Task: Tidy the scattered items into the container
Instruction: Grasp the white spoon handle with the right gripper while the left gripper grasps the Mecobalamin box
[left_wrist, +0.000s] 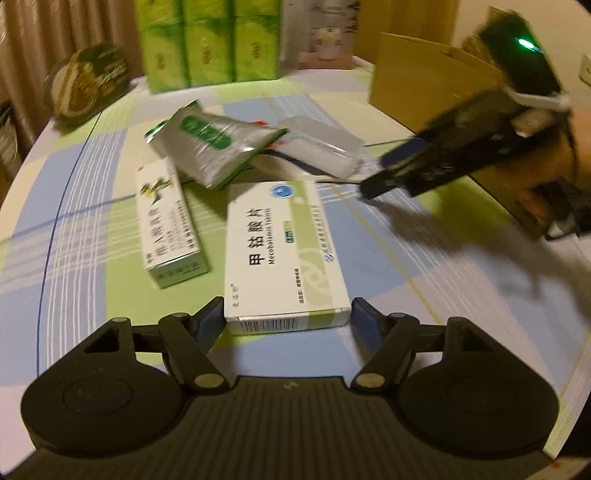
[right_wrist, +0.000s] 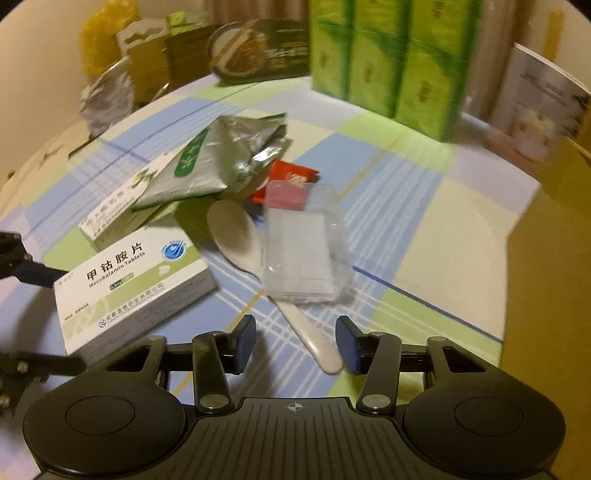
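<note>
A white and green tablet box (left_wrist: 284, 254) lies flat on the checked tablecloth. My left gripper (left_wrist: 288, 319) is open, one finger on each side of the box's near end. Behind it are a narrow green-white box (left_wrist: 166, 225), a silver foil pouch (left_wrist: 214, 147) and a clear plastic case (left_wrist: 325, 144). My right gripper (right_wrist: 297, 343) is open low over the cloth, with the handle of a white spoon (right_wrist: 314, 343) between its fingers. The clear plastic case (right_wrist: 303, 251) rests on the spoon, and a red sachet (right_wrist: 291, 173) lies behind it. A brown cardboard container (left_wrist: 424, 77) stands at the right.
A stack of green tissue packs (left_wrist: 207, 40) stands at the back of the table (left_wrist: 74, 221). A round packaged bowl (left_wrist: 88, 81) sits at the back left. A printed card (right_wrist: 535, 110) leans behind the cardboard container (right_wrist: 546, 258). A hand holds the right gripper (left_wrist: 380, 177).
</note>
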